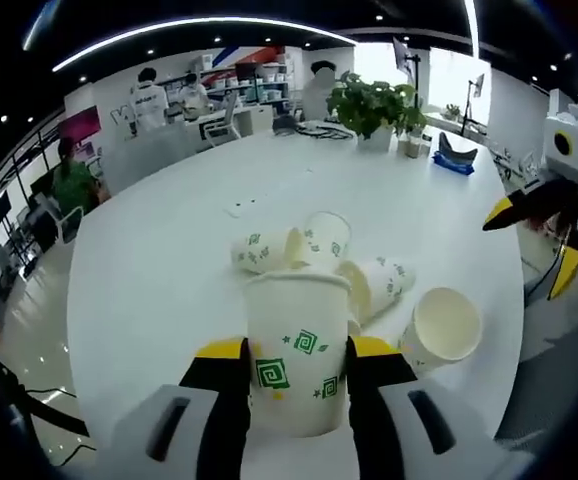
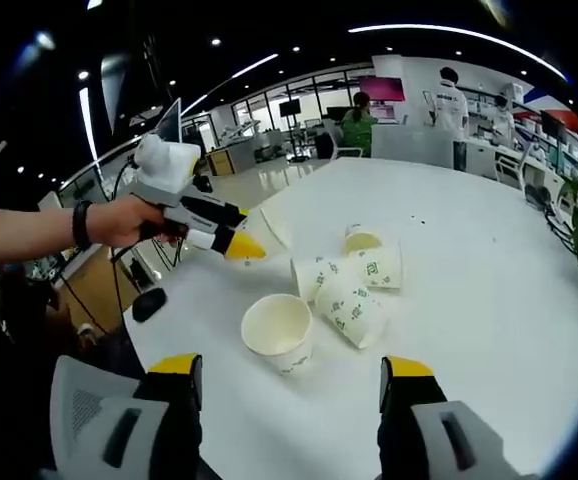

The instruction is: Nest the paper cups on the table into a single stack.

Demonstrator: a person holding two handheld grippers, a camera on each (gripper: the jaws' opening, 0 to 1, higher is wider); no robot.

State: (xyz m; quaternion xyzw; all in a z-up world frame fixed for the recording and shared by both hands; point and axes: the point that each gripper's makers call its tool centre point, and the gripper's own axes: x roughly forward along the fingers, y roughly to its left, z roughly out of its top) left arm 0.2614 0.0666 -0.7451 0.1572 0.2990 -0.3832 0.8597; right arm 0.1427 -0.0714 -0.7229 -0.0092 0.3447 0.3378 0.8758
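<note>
Left gripper [image 1: 297, 372] is clamped on an upright cup [image 1: 297, 350] at the bottom centre of the left gripper view, jaws pressing its two sides low on the wall so the mouth stays open and level, ready to take another cup or drop into one. Just beyond it, mid-frame, the loose cups [image 1: 314, 255] lie in a huddle on the white worktop [image 1: 169, 260]: several tipped on their sides, touching one another, and one lone cup [image 1: 441, 327] at lower right with its mouth turned toward the camera. In the right gripper view that lone cup [image 2: 281, 332] sits centre frame, directly ahead of the right gripper [image 2: 289, 385], whose jaws stand wide apart and empty, probably lined up to take it next. Plants [image 1: 369, 105] stand at the upper right, far off.
</note>
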